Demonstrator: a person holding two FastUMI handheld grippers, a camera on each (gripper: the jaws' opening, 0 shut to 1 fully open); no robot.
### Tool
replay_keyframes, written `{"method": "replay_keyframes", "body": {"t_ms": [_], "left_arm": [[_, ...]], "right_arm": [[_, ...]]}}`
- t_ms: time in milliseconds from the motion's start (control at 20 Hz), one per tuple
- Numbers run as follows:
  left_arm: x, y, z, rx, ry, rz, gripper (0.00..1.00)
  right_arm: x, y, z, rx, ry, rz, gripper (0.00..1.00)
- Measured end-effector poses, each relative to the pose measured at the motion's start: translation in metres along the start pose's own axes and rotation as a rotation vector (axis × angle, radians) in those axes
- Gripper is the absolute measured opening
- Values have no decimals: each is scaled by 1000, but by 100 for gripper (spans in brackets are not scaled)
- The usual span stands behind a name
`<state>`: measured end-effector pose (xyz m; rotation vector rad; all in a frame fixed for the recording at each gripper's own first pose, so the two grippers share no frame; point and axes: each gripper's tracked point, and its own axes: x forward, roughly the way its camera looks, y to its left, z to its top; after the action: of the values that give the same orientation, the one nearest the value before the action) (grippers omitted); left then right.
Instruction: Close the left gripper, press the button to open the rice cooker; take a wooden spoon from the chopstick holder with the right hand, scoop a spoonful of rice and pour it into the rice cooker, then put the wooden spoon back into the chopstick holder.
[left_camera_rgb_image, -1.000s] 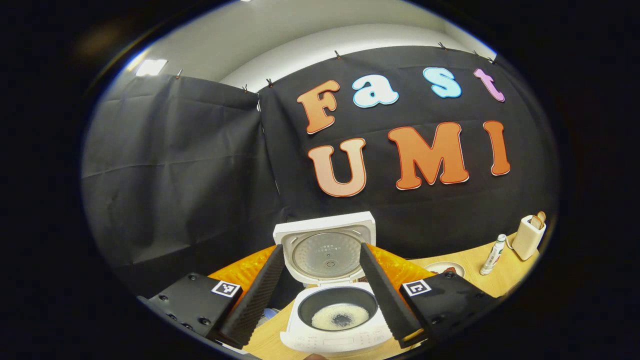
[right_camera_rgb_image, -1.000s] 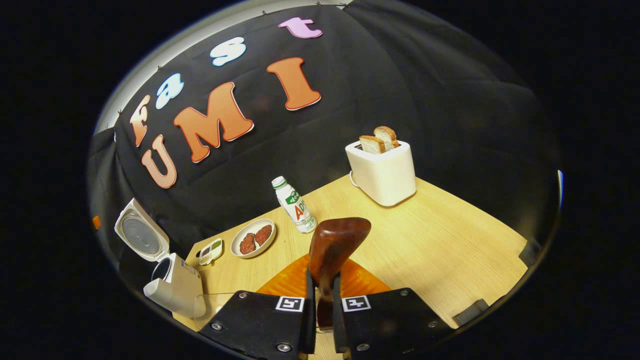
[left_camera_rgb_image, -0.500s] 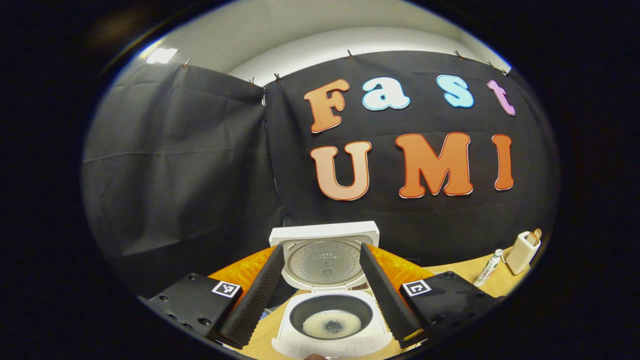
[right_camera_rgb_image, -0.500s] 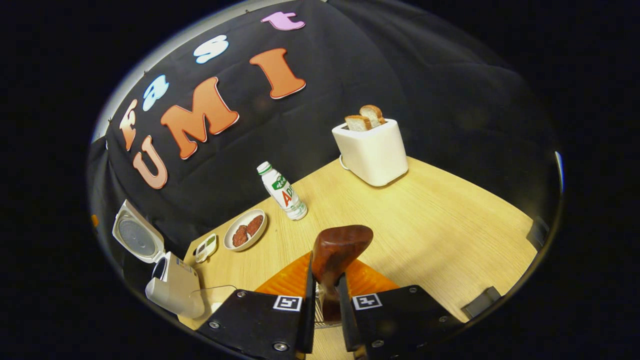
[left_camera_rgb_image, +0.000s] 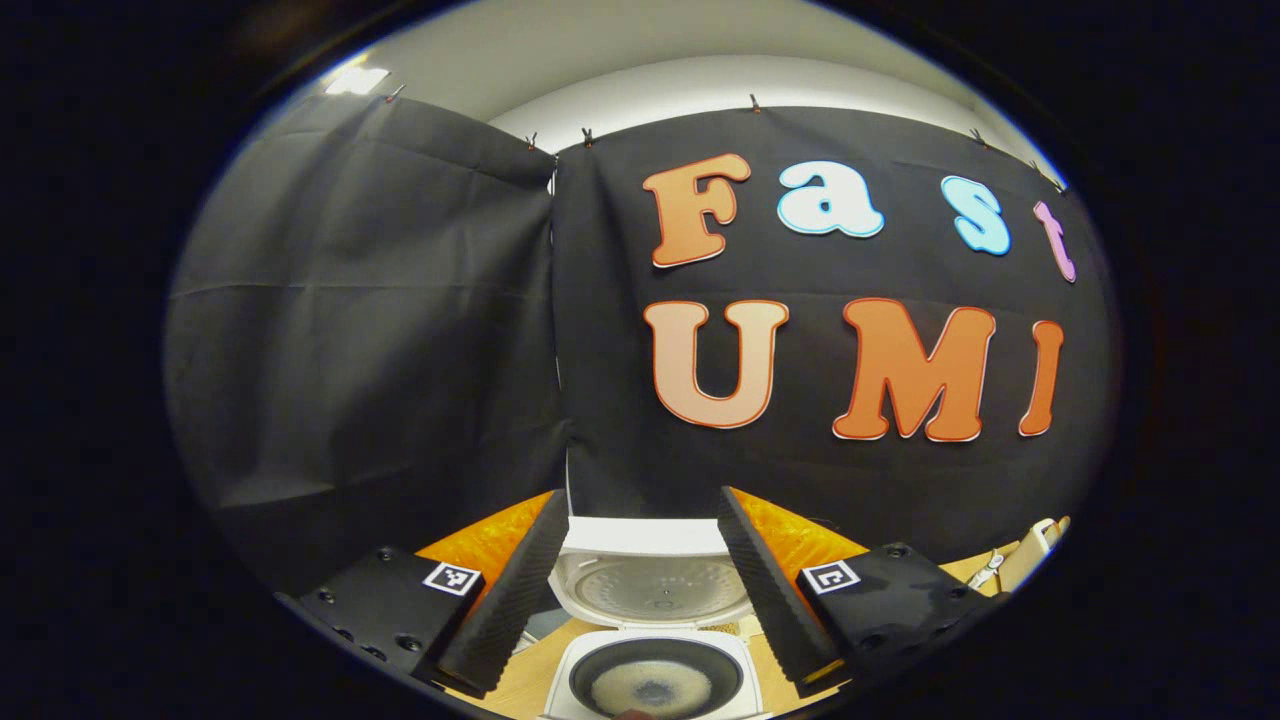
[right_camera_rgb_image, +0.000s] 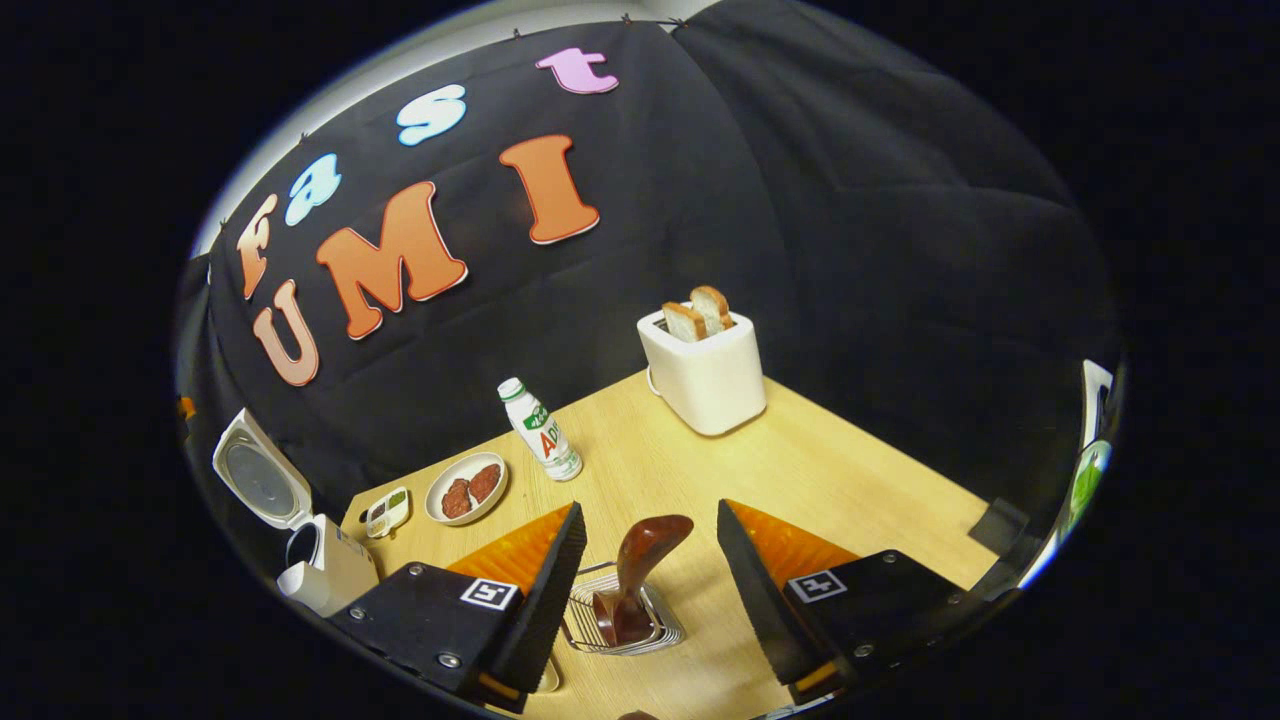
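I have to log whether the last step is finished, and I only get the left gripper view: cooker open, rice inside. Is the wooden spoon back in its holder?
Observer: Yes. In the right gripper view the wooden spoon stands in the wire chopstick holder, bowl end up.
Operator: Is the right gripper off it?
Observer: Its fingers are spread wide on either side of the spoon, touching neither it nor the holder; the right gripper is open.
Operator: Anything crowding the holder?
Observer: Nothing close: the bottle and the plate sit farther back on the table, the toaster behind them.
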<state>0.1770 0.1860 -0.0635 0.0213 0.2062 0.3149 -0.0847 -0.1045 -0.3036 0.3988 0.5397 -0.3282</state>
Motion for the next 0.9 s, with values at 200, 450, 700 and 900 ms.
{"method": "replay_keyframes", "body": {"t_ms": [200,450,700,900], "left_arm": [[51,0,0,-3,42,0,100],[102,-17,-25,8,148,-44,99],[140,-23,-50,23,219,-50,100],[148,-22,-86,55,332,-36,99]], "right_arm": [[-36,1,38,-54,-87,-21,87],[-74,-8,60,-83,-177,-82,89],[-90,-23,62,-97,-191,-142,89],[-89,-16,69,-100,-200,-130,89]]}}
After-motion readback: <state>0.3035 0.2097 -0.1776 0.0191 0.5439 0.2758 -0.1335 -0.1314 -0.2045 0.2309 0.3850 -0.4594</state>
